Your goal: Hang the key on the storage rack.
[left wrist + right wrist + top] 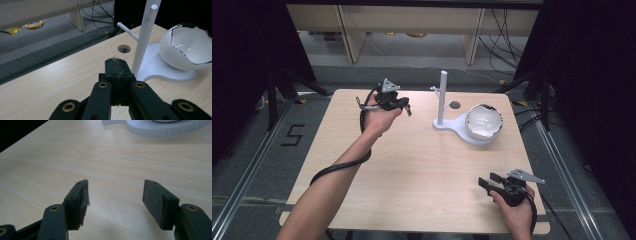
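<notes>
Right gripper (490, 181), jaws spread and empty, sits near the table's (412, 170) front edge, well apart from the bowl (484, 121). Left gripper (117, 65), jaws pressed together empty, hovers beside the stand (443, 97).

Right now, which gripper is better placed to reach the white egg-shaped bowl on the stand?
Probably the left gripper: it hovers beside the white post, near the white egg-shaped bowl, though shut. The right gripper is open but back at the table's near edge.

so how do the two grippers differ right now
The left gripper has its jaws pressed shut, empty; the right gripper has its jaws spread wide, empty too. The left is held out near the white stand; the right sits back at the table's near edge. Both are black, hand-held, with a grey plate.
</notes>
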Tool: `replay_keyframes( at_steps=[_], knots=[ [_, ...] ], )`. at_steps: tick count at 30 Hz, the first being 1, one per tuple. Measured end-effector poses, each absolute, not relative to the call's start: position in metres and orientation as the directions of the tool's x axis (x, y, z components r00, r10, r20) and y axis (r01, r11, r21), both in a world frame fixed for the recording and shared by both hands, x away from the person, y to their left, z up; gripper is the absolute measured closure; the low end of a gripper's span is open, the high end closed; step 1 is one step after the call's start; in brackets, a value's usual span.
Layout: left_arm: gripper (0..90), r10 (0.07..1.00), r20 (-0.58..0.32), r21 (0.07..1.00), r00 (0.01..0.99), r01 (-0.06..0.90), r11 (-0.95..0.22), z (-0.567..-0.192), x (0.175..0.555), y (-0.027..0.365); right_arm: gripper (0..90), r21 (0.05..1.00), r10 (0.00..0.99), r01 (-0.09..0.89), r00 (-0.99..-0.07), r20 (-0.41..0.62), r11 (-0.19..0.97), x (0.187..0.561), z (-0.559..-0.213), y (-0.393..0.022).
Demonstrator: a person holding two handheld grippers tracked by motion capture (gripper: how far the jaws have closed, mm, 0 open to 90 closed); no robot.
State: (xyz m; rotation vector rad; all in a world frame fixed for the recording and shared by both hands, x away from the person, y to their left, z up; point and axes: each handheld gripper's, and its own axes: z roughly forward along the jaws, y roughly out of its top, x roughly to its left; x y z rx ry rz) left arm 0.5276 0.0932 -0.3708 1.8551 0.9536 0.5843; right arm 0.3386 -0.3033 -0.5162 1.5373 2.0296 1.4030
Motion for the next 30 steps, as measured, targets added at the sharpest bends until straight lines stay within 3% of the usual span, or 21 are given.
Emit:
replay_keyframes(
  at_steps=[30],
  knots=[
    [88.9,0.801,-0.034,0.943,0.598,0.284,-0.172,-0.355,0.534,0.061,38.7,0.802,0.846,0.597,-0.438,0.305,0.019,0.342,-0.518,-0.306]
  ],
)
